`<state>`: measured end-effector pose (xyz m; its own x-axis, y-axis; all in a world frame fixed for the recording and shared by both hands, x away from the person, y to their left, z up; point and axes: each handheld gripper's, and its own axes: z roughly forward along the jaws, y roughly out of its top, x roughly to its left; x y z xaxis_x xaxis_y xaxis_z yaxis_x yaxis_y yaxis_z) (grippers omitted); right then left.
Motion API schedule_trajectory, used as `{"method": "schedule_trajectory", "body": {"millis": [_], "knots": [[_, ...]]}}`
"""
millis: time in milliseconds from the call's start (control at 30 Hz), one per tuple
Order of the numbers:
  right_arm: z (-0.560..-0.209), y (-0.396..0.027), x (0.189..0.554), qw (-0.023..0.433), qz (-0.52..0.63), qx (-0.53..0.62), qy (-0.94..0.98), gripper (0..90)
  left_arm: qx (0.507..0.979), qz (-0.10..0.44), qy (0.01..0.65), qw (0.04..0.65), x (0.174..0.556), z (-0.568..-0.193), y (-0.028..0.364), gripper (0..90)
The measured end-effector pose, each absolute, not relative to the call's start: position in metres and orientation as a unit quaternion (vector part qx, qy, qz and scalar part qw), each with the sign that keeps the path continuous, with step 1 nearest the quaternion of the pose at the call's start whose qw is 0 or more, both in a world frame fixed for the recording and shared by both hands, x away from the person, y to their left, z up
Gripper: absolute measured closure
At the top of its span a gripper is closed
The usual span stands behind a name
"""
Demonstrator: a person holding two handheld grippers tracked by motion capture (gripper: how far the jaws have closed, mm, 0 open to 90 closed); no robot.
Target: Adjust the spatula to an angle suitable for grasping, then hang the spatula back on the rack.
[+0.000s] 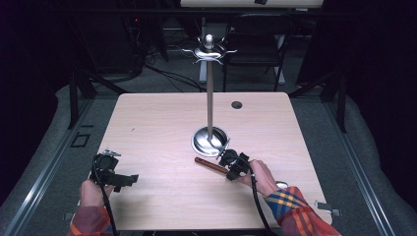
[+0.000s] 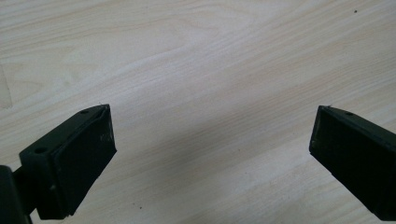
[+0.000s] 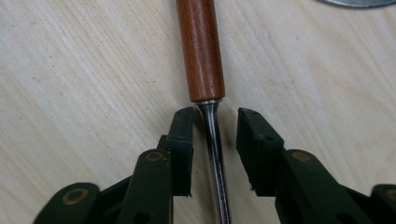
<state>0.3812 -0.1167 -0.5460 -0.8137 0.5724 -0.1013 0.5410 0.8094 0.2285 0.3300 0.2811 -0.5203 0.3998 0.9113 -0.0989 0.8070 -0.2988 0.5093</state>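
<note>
A utensil with a red-brown wooden handle (image 1: 209, 165) (image 3: 200, 46) and a thin metal shaft (image 3: 215, 154) lies flat on the light wood table (image 1: 162, 128), just in front of the stand's round base (image 1: 210, 140). My right gripper (image 1: 231, 164) (image 3: 215, 126) straddles the shaft right below the handle's end. A small gap shows on each side of the shaft, so the pads (image 3: 182, 149) do not press on it. My left gripper (image 1: 123, 173) (image 2: 212, 140) hovers over bare wood at the front left, open wide with nothing between its fingers.
A tall metal stand (image 1: 210, 93) with curled hooks on top (image 1: 209, 50) rises from the table's middle. A round cable hole (image 1: 236, 104) sits at the back. A dark chair (image 1: 255, 44) stands beyond the table. Bare wood lies between the two hands.
</note>
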Motion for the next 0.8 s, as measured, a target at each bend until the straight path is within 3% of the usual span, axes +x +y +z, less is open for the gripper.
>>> {"method": "schedule_trajectory", "body": {"millis": [267, 800], "knots": [[-0.5466, -0.116, 0.3803, 0.081, 0.097, 0.286, 0.95, 80.7, 0.8, 0.107, 0.537, 0.246, 0.3297, -0.5201, 0.2807, 0.2], [-0.542, -0.1171, 0.3741, 0.11, 0.087, 0.243, 0.96, 84.3, 0.799, 0.109, 0.537, 0.246, 0.3293, -0.52, 0.2814, 0.2]]}}
